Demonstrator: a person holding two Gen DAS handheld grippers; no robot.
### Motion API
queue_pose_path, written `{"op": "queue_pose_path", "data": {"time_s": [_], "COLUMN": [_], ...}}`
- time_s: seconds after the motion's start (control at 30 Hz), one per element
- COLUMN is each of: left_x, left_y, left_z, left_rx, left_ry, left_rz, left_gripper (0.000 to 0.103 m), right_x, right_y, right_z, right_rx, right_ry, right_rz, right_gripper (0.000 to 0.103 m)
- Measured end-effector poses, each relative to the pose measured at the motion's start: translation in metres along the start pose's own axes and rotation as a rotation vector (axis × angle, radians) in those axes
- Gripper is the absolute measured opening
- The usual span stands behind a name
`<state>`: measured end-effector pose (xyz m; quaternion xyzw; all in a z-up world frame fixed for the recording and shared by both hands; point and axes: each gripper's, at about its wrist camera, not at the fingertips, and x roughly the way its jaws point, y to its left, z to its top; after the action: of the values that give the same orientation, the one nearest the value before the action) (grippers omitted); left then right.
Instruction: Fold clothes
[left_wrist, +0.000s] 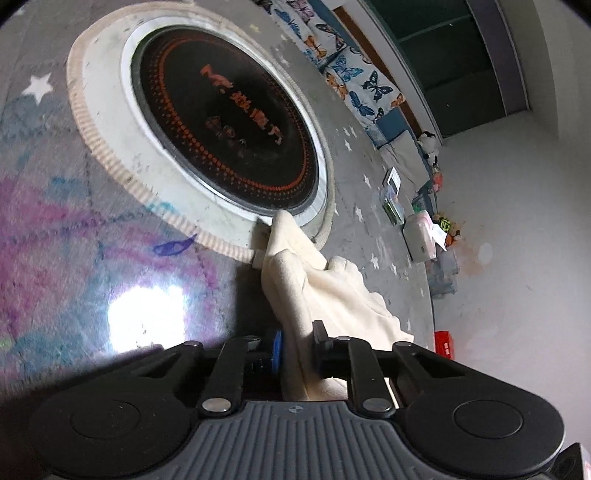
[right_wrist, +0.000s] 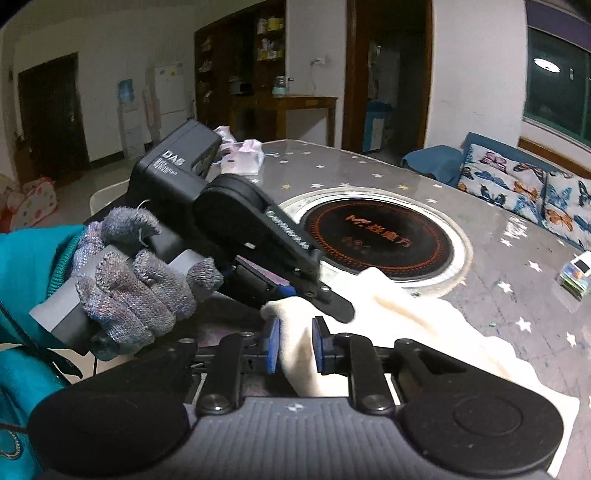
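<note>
A cream cloth (left_wrist: 325, 291) lies bunched on the grey star-patterned table (left_wrist: 55, 184), its far tip reaching the round cooktop's rim. My left gripper (left_wrist: 297, 347) is shut on a fold of the cloth. In the right wrist view the same cloth (right_wrist: 417, 325) spreads to the right. My right gripper (right_wrist: 295, 345) is shut on a fold of it between the blue pads (right_wrist: 274, 343). The left gripper (right_wrist: 310, 291), held by a gloved hand (right_wrist: 136, 273), pinches the cloth just beyond and left of my right gripper.
A black round cooktop (left_wrist: 225, 125) with a white rim is set in the table's middle, also in the right wrist view (right_wrist: 380, 243). Small boxes (left_wrist: 391, 195) and a tissue box (left_wrist: 421, 236) sit at the far edge. A butterfly-patterned sofa (right_wrist: 524, 188) stands behind.
</note>
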<state>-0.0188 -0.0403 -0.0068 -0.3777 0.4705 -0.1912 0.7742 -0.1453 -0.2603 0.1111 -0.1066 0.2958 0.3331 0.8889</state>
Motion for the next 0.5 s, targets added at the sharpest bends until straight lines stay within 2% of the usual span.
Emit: {"op": "queue_pose_path", "data": {"time_s": [0.13, 0.37, 0.43, 0.47, 0.5], "left_x": [0.001, 0.001, 0.002, 0.003, 0.003], "left_y": [-0.005, -0.009, -0.01, -0.011, -0.012], "left_z": [-0.001, -0.004, -0.004, -0.004, -0.004], "left_rx": [0.033, 0.078, 0.091, 0.098, 0.106], "left_ry": [-0.01, -0.018, -0.019, -0.021, -0.023], "left_rz": [0.01, 0.041, 0.05, 0.054, 0.059], "left_gripper": [0.018, 0.018, 0.018, 0.018, 0.018], "right_x": [-0.013, -0.035, -0.04, -0.042, -0.044], "right_y": [-0.022, -0.084, -0.102, -0.111, -0.119], "right_z": [-0.009, -0.041, -0.051, -0.057, -0.062], "right_rx": [0.07, 0.257, 0.305, 0.327, 0.349], "right_ry": [-0.007, 0.008, 0.013, 0.014, 0.015], "right_rz": [-0.085, -0.308, -0.37, -0.396, -0.422], "right_gripper": [0.021, 0.024, 0.028, 0.036, 0.038]}}
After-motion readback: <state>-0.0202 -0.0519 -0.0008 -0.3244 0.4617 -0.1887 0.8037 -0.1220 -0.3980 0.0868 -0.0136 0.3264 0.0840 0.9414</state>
